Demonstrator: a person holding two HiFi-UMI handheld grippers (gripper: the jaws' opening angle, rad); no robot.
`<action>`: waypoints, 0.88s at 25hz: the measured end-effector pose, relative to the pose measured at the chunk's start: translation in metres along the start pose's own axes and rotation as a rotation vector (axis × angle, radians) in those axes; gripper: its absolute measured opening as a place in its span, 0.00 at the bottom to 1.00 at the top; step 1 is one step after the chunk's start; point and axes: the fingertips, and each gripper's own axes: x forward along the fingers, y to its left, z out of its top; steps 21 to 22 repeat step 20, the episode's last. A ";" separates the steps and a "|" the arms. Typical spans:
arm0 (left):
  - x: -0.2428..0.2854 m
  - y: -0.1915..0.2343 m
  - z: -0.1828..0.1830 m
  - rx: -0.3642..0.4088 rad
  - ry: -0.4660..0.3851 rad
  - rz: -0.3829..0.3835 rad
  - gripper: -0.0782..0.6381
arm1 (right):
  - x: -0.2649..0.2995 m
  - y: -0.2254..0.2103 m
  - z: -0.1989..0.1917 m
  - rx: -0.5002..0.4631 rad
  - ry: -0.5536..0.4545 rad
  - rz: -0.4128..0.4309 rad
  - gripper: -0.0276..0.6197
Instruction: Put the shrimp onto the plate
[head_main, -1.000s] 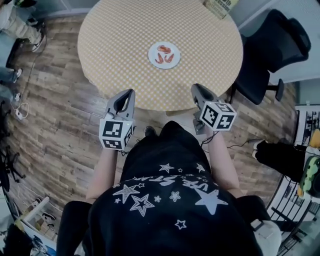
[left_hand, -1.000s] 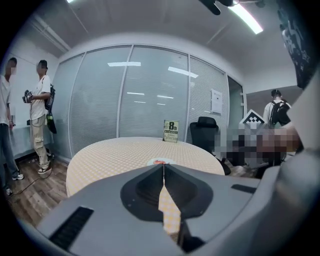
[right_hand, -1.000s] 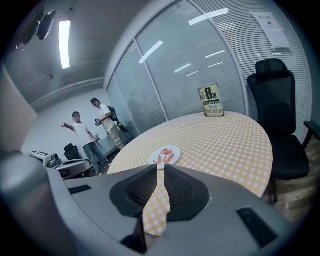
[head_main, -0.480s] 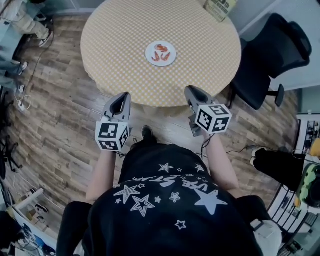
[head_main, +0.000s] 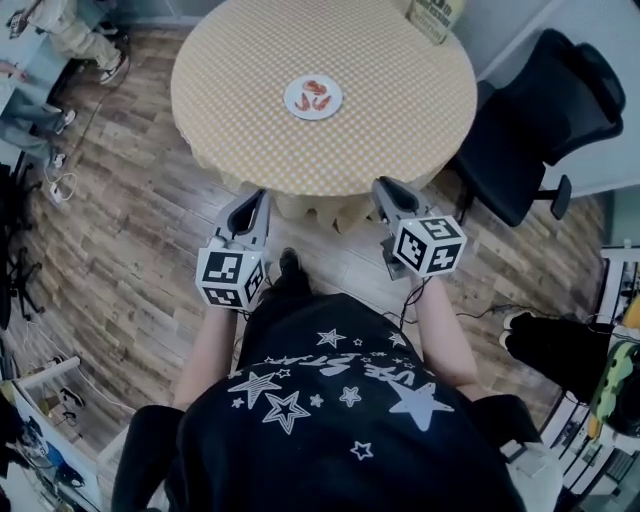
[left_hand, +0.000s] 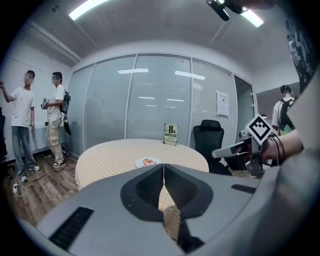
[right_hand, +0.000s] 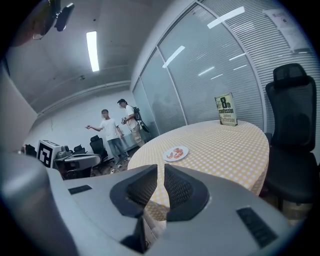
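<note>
I stand back from a round tabletop (head_main: 400, 110) covered in a yellow checked cloth, holding one gripper in each hand over the wooden floor (head_main: 130, 250), short of the table's near edge.

My left gripper (head_main: 257, 203) points toward the table. In the left gripper view its jaws are pressed together at the tips, with nothing between them. My right gripper (head_main: 387, 194) points the same way. In the right gripper view its jaws are drawn in to a thin slit and are also empty. The two grippers are well apart from each other, one on either side of my body.

The shrimp (head_main: 316, 94), a few orange-red pieces, lie on a small white plate (head_main: 300, 108). The plate sits on the tabletop toward its left-hand side, well away from both grippers.

A small upright sign (head_main: 433, 14) stands at the far edge of the tabletop. A black office chair (head_main: 545, 110) stands just beside the table on my right. In the left gripper view, two people (left_hand: 22, 125) stand by the glass wall at the far left.
</note>
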 end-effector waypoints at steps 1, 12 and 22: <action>-0.005 -0.008 -0.001 0.003 0.000 0.005 0.12 | -0.009 0.001 -0.004 -0.003 0.000 0.006 0.13; -0.056 -0.097 -0.007 0.019 -0.039 0.063 0.12 | -0.112 -0.020 -0.040 0.006 -0.018 0.035 0.13; -0.099 -0.150 0.008 0.033 -0.112 0.117 0.12 | -0.175 -0.025 -0.048 -0.003 -0.044 0.047 0.13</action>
